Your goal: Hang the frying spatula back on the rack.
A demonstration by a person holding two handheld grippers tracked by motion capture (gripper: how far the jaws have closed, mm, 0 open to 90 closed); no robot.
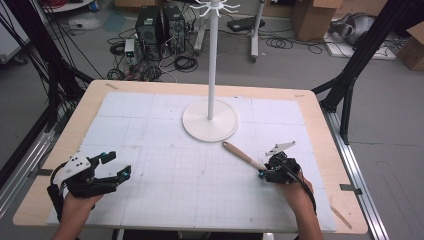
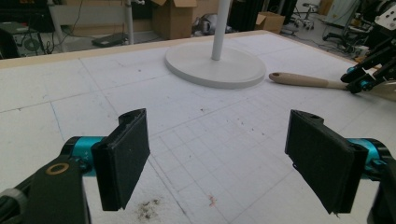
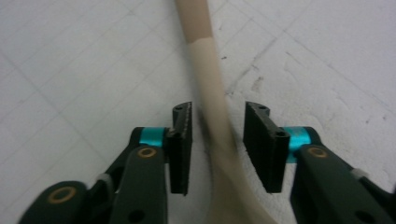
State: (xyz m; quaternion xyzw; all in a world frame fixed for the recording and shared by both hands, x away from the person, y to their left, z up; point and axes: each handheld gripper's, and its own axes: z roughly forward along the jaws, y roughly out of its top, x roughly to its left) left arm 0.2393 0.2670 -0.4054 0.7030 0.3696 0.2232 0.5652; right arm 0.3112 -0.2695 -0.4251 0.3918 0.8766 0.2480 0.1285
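The right gripper (image 3: 218, 149) is straddling a wooden spoon (image 1: 243, 155), with its fingers (image 3: 181, 149) standing on either side of the neck where the pale handle widens toward the far end. A narrow gap is showing on each side between the ribbed pads and the wood, so the fingers are part closed around the spoon without pressing on it. The spoon is lying flat on the counter (image 1: 165, 175), its handle running away from these fingers toward a white round stand base (image 1: 210, 120), and the rounded handle tip is ending just short of that base. In the left gripper view the same spoon (image 2: 303, 80) is lying well beyond the left fingers, off to their right, with the right gripper (image 2: 362, 79) meeting its far end.

The left gripper (image 2: 233, 158) is holding its fingers (image 2: 123, 156) wide apart with nothing between them, only the gridded white counter surface showing in the gap. In the high view this gripper (image 1: 112, 167) is sitting near the counter's near left corner, well apart from the spoon. A thin white pole (image 1: 212, 60) is rising from the middle of the base, straight ahead of the left fingers.
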